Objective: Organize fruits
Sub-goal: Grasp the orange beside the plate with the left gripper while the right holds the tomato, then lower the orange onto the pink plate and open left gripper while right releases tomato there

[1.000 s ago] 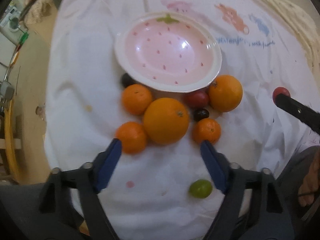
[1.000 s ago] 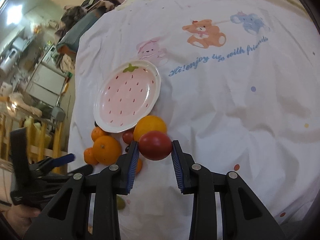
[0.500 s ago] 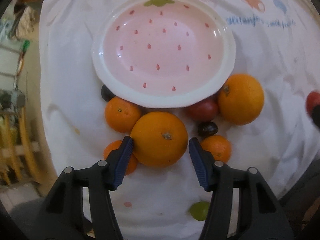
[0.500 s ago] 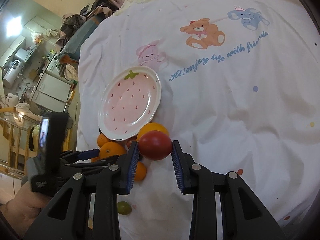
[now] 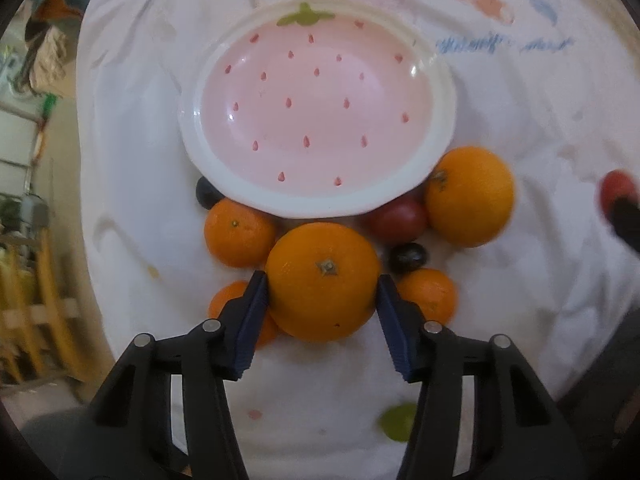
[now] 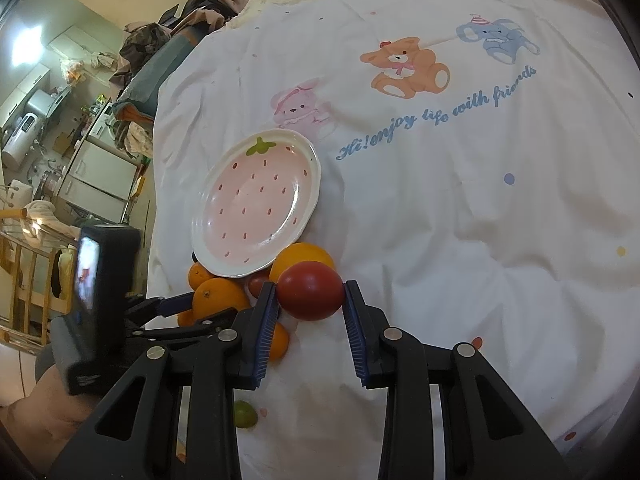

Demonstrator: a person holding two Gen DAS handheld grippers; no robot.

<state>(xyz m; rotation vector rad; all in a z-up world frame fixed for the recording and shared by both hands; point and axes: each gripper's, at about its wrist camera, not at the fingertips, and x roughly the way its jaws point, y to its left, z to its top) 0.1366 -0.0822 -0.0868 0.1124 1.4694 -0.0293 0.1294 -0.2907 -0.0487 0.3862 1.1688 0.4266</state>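
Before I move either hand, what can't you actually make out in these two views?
- Small orange, left wrist view: mostly hidden behind the left finger.
- Green fruit, left wrist view: blurred, partly behind the right finger.
- Big orange: whether it is lifted off the cloth.
- Dark fruit: half under the plate rim.

Our left gripper (image 5: 322,292) has both pads pressed against the big orange (image 5: 322,281). The strawberry plate (image 5: 442,120) lies at 12 o'clock of it on the white cloth (image 5: 132,128), a smaller orange (image 5: 239,232) at 10 o'clock and a dark grape (image 5: 409,257) at 2 o'clock.
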